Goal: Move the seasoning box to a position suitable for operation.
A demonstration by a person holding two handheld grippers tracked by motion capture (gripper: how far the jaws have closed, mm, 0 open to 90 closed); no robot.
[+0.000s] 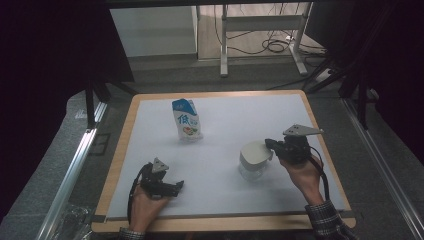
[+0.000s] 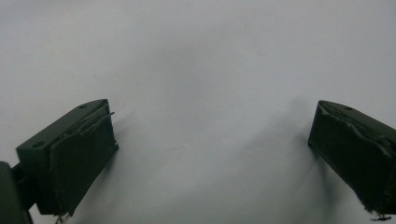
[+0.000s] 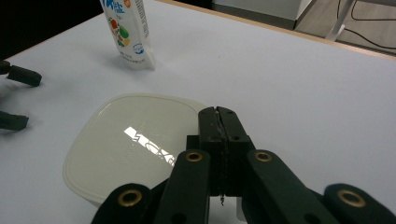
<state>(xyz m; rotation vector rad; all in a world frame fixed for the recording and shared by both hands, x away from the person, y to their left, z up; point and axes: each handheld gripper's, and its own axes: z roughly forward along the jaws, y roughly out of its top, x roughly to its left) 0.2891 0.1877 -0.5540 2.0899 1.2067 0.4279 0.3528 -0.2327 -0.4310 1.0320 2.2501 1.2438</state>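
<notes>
Two grippers show in the high view: the right gripper [image 1: 274,145], right of centre, has its jaws pressed together at the edge of the white lid [image 1: 254,152] on a clear container [image 1: 251,172] whose lower part is hard to make out. Whether any lid edge is pinched is hidden. Lower left, the left gripper [image 1: 172,187] rests spread wide and empty on the white table [image 1: 240,115]; a milk carton [image 1: 187,119] stands upper centre.

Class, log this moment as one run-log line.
right gripper: jaws shut at lid edge of clear container | left gripper: open, resting on white table | milk carton: upright, untouched
</notes>
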